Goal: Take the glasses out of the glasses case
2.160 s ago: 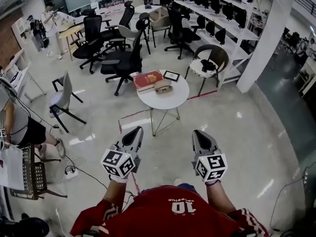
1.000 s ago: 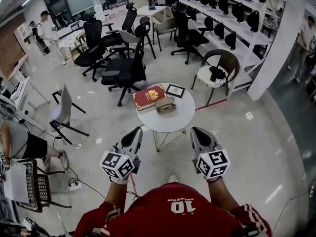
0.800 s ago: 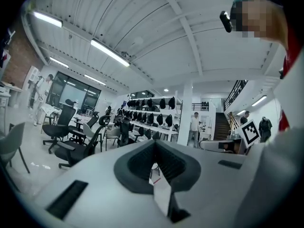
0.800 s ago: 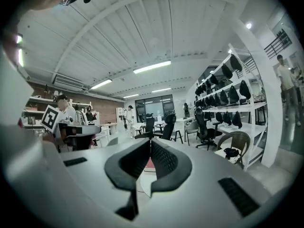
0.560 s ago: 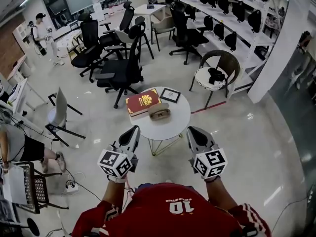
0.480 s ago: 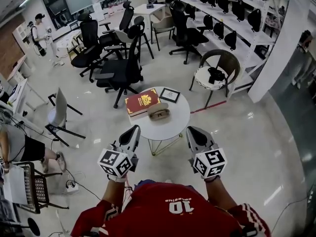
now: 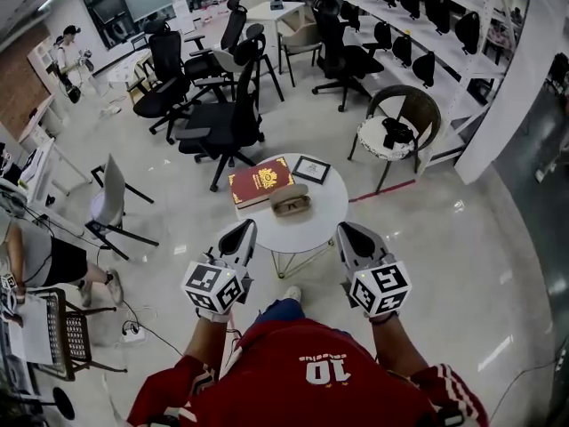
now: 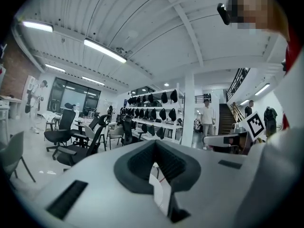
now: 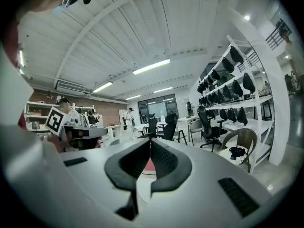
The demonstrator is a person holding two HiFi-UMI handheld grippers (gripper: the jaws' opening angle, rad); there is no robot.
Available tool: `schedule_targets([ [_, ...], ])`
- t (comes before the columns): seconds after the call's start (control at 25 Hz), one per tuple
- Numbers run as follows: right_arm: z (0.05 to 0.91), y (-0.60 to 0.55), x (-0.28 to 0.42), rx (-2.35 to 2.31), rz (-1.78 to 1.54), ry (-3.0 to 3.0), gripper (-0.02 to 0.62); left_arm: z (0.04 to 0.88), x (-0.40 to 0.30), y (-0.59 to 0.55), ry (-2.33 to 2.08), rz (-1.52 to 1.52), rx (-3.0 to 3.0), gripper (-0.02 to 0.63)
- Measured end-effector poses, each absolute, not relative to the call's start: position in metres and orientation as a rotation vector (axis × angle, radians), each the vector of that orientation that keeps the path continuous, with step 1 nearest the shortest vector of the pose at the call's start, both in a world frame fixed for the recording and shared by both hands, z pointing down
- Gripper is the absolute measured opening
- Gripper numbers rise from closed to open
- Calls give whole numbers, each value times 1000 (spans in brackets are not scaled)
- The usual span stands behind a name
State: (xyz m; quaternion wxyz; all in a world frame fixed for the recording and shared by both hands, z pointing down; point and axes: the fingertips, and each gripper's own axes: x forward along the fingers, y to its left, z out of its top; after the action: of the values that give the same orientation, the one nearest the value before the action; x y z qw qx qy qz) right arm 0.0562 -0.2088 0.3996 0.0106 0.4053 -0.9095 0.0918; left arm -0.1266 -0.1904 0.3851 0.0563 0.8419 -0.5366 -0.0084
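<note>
Now that the table [image 7: 331,217] and its seemingly closed glasses case [image 7: 291,204] sit nearer, the left gripper [image 7: 242,230] and right gripper [image 7: 348,230], fingers pressed together, are almost within reach.

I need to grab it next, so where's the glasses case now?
In the head view, the glasses case lies on the round white table, centre frame, beside the near right corner of the red book.
</note>
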Motion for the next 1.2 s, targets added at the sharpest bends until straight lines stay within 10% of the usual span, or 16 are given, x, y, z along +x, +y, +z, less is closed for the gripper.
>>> schedule_targets([
  [1.2, 420, -235, 45, 1277, 254, -2763, 18, 451, -102, -276, -1449, 382, 2776, 61],
])
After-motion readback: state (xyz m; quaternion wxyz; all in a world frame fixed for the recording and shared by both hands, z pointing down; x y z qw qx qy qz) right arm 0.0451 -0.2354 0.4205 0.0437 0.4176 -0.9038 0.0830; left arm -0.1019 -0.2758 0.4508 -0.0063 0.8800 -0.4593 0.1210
